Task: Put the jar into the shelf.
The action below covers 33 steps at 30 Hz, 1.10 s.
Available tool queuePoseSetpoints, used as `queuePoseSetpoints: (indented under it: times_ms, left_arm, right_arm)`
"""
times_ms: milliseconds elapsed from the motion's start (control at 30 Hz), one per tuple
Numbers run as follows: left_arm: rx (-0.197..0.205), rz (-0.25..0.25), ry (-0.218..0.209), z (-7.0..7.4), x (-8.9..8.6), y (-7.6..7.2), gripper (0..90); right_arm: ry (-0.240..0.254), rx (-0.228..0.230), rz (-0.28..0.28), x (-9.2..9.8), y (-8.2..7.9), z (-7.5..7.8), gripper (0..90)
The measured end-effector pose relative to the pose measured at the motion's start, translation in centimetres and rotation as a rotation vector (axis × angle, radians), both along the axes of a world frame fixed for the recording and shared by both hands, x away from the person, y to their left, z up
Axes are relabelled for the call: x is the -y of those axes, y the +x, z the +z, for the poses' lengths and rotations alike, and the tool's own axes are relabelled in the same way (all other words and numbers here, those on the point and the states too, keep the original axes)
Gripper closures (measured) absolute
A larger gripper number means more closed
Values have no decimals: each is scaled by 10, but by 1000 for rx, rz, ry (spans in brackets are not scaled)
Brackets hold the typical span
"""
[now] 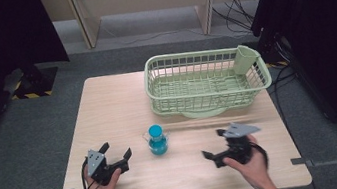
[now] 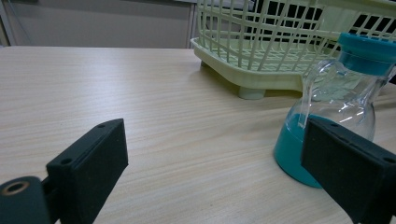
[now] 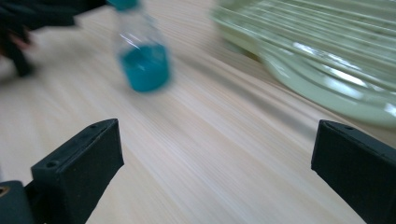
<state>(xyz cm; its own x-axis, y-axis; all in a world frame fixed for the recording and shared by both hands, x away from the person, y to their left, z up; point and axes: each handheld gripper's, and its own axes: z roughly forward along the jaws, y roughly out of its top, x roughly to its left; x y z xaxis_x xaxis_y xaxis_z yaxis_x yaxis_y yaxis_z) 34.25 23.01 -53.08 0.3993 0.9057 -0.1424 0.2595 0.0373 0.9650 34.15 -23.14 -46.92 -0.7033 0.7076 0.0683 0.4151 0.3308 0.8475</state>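
**Flask stands between two open grippers, not yet taken**

While both hands rest low at the near edge of the counter (image 1: 107, 103), the flask (image 1: 157, 139) stands upright by itself at mid-counter, between them and just in front of the green basket (image 1: 204, 76).

- Left hand-held gripper (image 1: 115, 153): jaws spread wide, nothing between them. Its own view has the flask just past the right-side jaw, so it looks angled for a side approach.
- Right hand-held gripper (image 1: 213, 147): also released and empty, well apart from the flask. Its view is blurred.
- Flask: long axis vertical, teal cap (image 2: 366, 46) pointing straight up, wide base flat on the wood, teal liquid pooled level in the bottom. Upright is likely deliberate, keeping the liquid settled.
- Basket: empty, except a small cup (image 1: 246, 58) hung at its far right corner; probable destination, judging by nearness.
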Motion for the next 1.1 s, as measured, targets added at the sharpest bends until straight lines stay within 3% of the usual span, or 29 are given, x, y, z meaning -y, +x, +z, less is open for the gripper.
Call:
queuePoseSetpoints:
  times_ms: [33,67,100,167,267,400,1100]
  left_arm:
    - [-2,1,2,0,0,0,67]
    - [-2,1,2,0,0,0,67]
    - [-4,1,8,0,1,0,67]
    - [-5,2,10,0,1,0,67]
    - [0,2,6,0,1,0,67]
    - [3,0,-2,0,0,0,67]
    - [0,-2,3,0,0,0,68]
  right_arm:
    - [7,3,-26,16,-6,-5,25]
    - [7,3,-26,16,-6,-5,25]
    - [36,-5,-75,42,-16,-14,25]
    - [51,-6,-110,60,-24,-22,24]
    - [57,-4,-120,68,-31,-27,24]
    - [56,4,-99,64,-32,-26,25]
    - [27,22,43,-3,-10,-13,29]
